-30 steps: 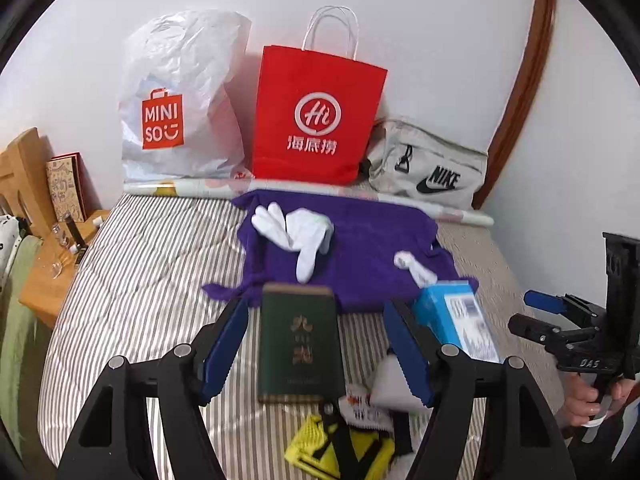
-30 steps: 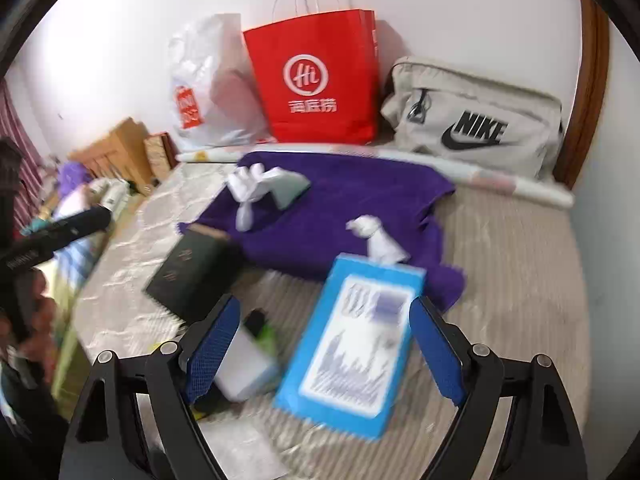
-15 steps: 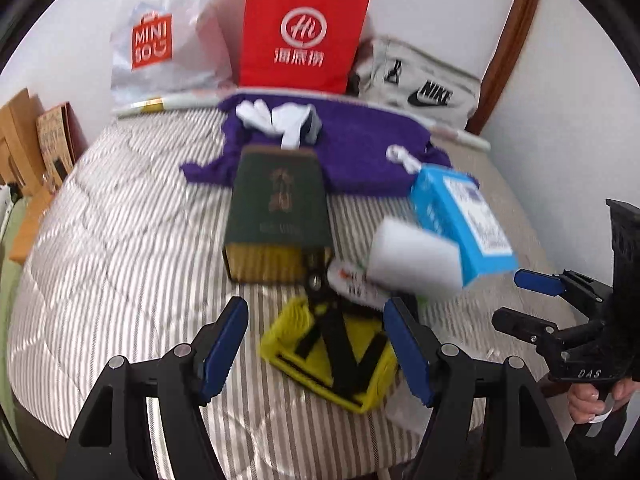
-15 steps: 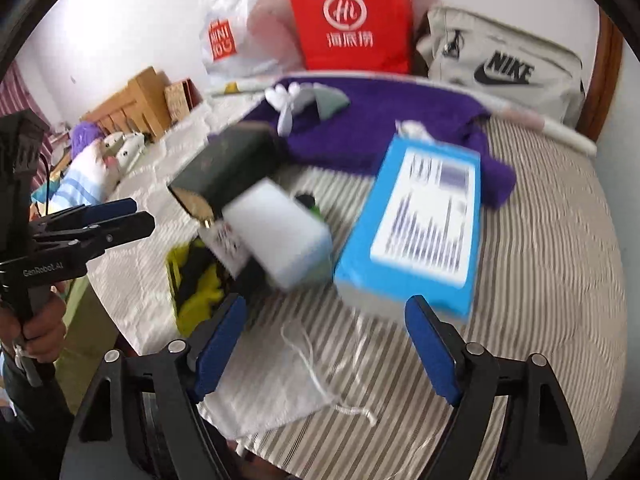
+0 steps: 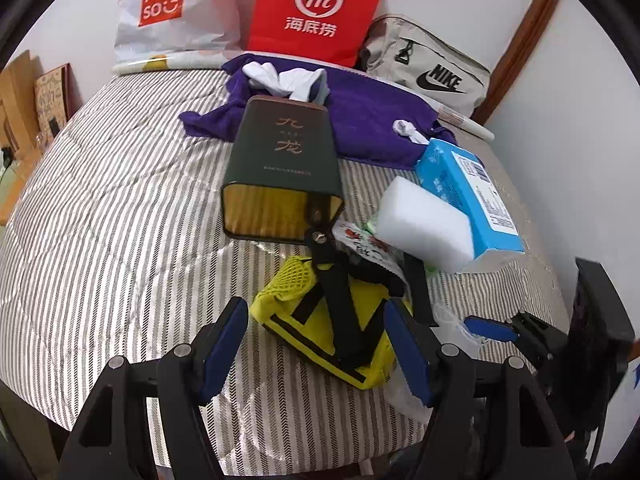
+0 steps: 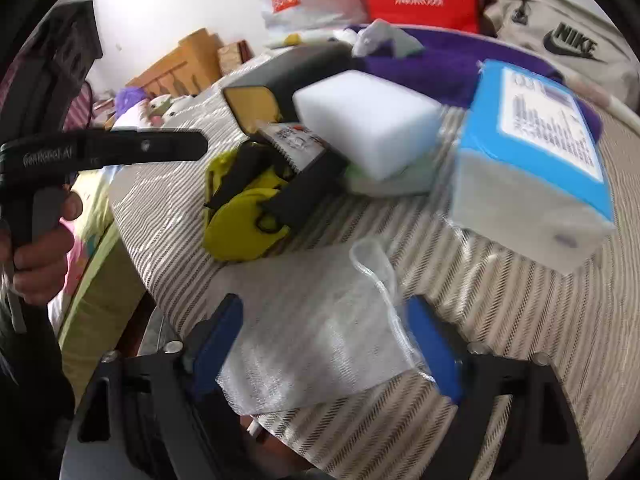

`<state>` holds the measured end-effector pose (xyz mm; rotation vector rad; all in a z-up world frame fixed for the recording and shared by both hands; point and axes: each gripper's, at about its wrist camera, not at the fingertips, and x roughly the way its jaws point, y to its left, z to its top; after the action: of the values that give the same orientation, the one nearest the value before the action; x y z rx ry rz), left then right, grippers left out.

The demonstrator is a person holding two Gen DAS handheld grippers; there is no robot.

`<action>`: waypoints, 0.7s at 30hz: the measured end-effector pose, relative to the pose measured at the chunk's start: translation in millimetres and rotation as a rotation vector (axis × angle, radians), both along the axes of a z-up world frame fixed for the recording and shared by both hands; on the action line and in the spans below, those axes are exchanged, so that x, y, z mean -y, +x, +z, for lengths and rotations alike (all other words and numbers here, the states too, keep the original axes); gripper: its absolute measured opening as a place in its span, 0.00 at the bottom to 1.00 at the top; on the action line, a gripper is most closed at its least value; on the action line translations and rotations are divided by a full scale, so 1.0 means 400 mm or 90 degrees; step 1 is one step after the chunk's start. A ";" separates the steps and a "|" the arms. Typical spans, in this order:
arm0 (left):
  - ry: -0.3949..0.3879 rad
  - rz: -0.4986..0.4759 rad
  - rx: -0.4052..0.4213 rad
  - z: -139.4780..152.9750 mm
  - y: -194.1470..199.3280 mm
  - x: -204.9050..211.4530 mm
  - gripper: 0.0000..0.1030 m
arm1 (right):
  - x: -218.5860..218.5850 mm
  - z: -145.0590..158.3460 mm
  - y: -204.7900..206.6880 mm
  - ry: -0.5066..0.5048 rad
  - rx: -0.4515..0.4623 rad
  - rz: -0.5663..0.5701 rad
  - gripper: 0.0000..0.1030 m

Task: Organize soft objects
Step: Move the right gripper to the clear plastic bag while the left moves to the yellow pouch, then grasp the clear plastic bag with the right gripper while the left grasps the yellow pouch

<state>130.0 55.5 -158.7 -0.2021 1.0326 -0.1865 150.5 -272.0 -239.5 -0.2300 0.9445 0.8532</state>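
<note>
- Left gripper [image 5: 316, 344] open wide, nothing held, hovering over near edge of the bed [image 5: 100, 220]; its blue pads [image 5: 224, 336] straddle the near end of a yellow pouch with black straps [image 5: 332, 320].
- Right gripper [image 6: 326, 344] also open wide, nothing clamped; a white mesh drawstring bag [image 6: 312, 328] lies flat between its blue pads [image 6: 434, 344] at the bed's near edge. Contact with pads: cannot tell, view is blurred.
- In the right wrist view the left gripper shows at the left, held in the person's left hand [image 6: 40, 248], off the bed's left edge.
- Yellow pouch sits just behind the mesh bag, near the bed's front middle.
- A small red-and-white printed packet [image 5: 360, 240] lies against the far side of the pouch, partly under a white foam block [image 5: 424, 228].
- Foam block tilts, leaning on the packet and a greenish item under it; touches a blue tissue pack [image 5: 468, 192] toward the bed's right edge.
- Dark green box with gold lettering [image 5: 284, 172] lies mid-bed, left of the foam block, gold end facing the near edge.
- Purple cloth [image 5: 368, 116] spread toward the far edge; white gloves [image 5: 284, 80] bunched on its far left part, 1 small white item [image 5: 408, 130] on its right part.
- Along the far edge against the wall: white MINISO bag [image 5: 176, 12], red paper bag [image 5: 316, 12], beige Nike bag [image 5: 428, 72], left to right.
</note>
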 end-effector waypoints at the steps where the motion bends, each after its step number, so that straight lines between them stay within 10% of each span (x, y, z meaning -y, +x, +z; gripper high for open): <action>1: 0.001 0.004 -0.002 -0.003 0.002 -0.004 0.66 | -0.006 -0.005 -0.007 0.001 -0.001 0.013 0.90; 21: 0.023 -0.013 -0.019 -0.054 0.012 0.047 0.66 | -0.052 -0.028 -0.065 -0.061 0.109 -0.008 0.93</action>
<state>134.8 36.6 -180.3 -0.1618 1.0680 -0.1840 124.7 -251.1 -250.8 -0.3738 0.8265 0.7651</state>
